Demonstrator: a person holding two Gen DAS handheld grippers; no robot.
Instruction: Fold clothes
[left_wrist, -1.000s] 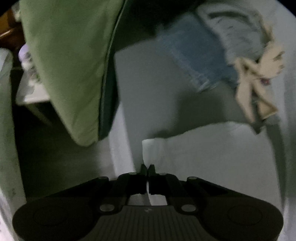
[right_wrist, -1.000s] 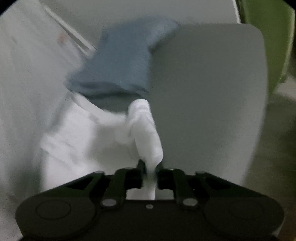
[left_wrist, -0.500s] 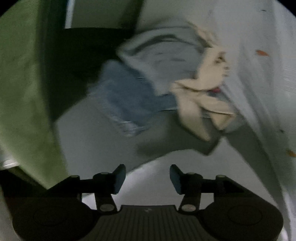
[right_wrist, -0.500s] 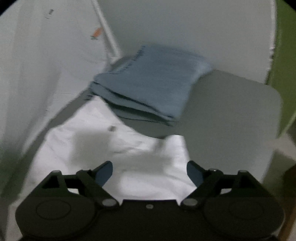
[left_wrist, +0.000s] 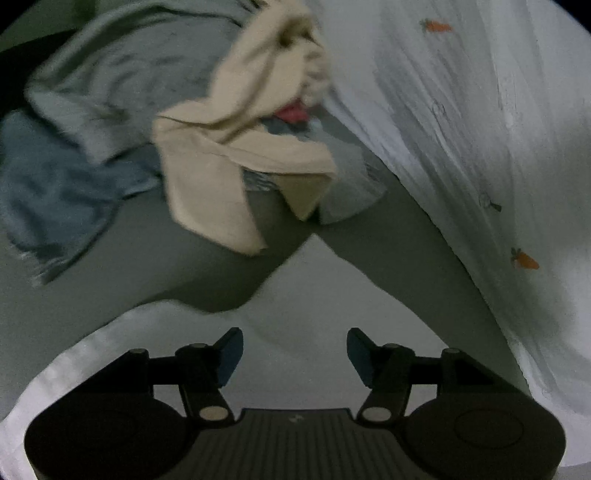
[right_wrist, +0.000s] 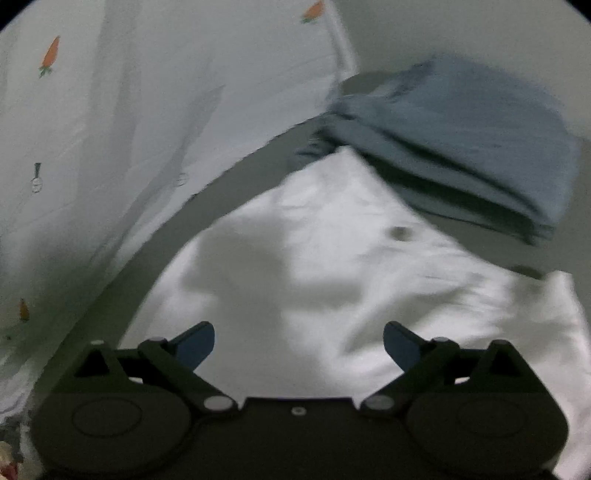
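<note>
A white garment (right_wrist: 332, 266) lies flat on the grey surface (right_wrist: 155, 251); it also shows in the left wrist view (left_wrist: 303, 295). My right gripper (right_wrist: 298, 341) is open and empty just above it. My left gripper (left_wrist: 294, 350) is open and empty over the garment's other end. A folded blue garment (right_wrist: 461, 147) lies beyond the white one. In the left wrist view a loose pile lies ahead: a beige garment (left_wrist: 236, 147), a grey garment (left_wrist: 122, 77) and a blue denim piece (left_wrist: 48, 199).
A white sheet with small carrot prints (left_wrist: 480, 129) hangs along one side; it also shows in the right wrist view (right_wrist: 110, 129). A pale wall (right_wrist: 461, 29) stands behind the folded blue garment.
Both grippers were shut on the white garment's edge a second ago. Both have let go and opened. The garment now lies flat, and both views have swung toward the carrot sheet.
</note>
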